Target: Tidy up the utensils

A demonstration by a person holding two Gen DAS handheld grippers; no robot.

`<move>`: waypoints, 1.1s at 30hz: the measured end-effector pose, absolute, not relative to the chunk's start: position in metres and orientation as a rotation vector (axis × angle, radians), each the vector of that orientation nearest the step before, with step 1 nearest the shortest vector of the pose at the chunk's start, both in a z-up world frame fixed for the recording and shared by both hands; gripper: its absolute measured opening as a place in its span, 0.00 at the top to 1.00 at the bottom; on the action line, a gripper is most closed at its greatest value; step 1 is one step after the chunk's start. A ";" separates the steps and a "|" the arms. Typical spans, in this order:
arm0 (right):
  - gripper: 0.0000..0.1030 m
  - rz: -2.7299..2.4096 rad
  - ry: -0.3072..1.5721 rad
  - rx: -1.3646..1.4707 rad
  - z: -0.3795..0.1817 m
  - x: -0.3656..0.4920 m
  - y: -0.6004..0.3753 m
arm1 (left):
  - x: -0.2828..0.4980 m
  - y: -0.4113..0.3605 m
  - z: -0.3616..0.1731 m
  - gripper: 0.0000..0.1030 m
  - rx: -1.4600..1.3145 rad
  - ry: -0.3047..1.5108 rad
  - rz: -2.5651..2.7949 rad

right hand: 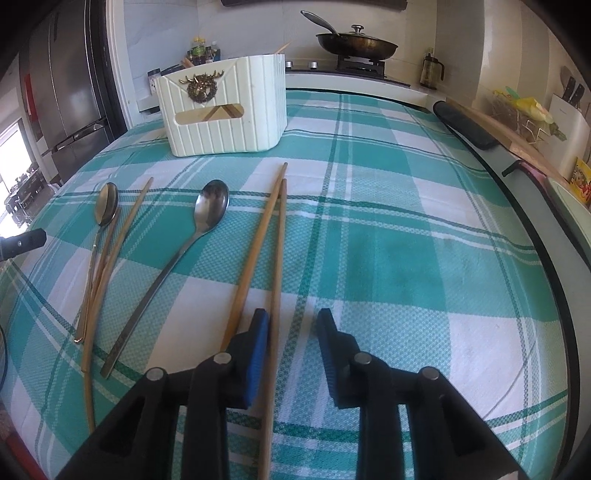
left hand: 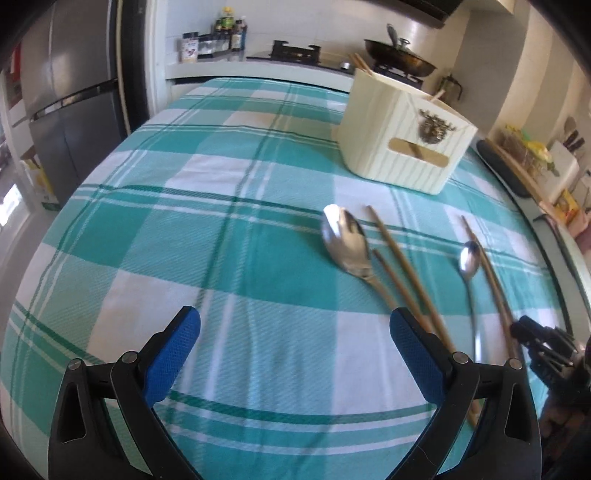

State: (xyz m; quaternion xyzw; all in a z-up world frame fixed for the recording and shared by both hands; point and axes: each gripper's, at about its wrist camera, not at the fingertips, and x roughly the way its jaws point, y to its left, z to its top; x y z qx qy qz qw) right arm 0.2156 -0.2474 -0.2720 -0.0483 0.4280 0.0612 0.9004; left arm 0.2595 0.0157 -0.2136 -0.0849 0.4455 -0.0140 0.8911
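A cream ribbed utensil holder (left hand: 402, 136) (right hand: 225, 110) with a brass deer badge stands on the checked cloth, with chopsticks sticking out of it. In the right wrist view a pair of wooden chopsticks (right hand: 275, 236) lies in front of my right gripper (right hand: 293, 325), which is open; one stick runs between the fingers beside the left pad (right hand: 258, 354). A steel spoon (right hand: 207, 218) lies left of them, then another spoon (right hand: 105, 206) with two more chopsticks (right hand: 122, 236). My left gripper (left hand: 295, 325) is open and empty, with a large spoon (left hand: 343, 240) and chopsticks (left hand: 399, 254) ahead to its right.
The table has a green and white checked cloth (right hand: 388, 229). A stove with a lidded pan (right hand: 356, 44) and a counter with bottles (left hand: 229, 33) lie behind. A fridge (left hand: 66, 96) stands at the left. A dark chair back (right hand: 465, 125) edges the table's right side.
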 end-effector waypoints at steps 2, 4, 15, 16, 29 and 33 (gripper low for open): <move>0.73 0.127 0.885 -0.099 -0.272 0.216 -0.248 | 0.267 -0.005 -0.218 0.01 -0.157 0.956 -0.039; 0.73 0.128 0.885 -0.096 -0.272 0.215 -0.247 | 0.271 -0.020 -0.225 0.01 -0.159 0.975 -0.038; 0.73 0.131 0.882 -0.087 -0.272 0.215 -0.249 | 0.269 -0.042 -0.247 0.01 -0.066 1.002 0.067; 0.73 0.130 0.882 -0.087 -0.272 0.215 -0.248 | 0.268 -0.041 -0.247 0.01 -0.067 1.005 0.067; 0.73 0.128 0.880 -0.088 -0.272 0.215 -0.248 | 0.270 -0.024 -0.247 0.00 -0.045 1.027 0.072; 0.73 0.128 0.879 -0.089 -0.273 0.215 -0.248 | 0.269 -0.024 -0.248 0.00 -0.044 1.018 0.077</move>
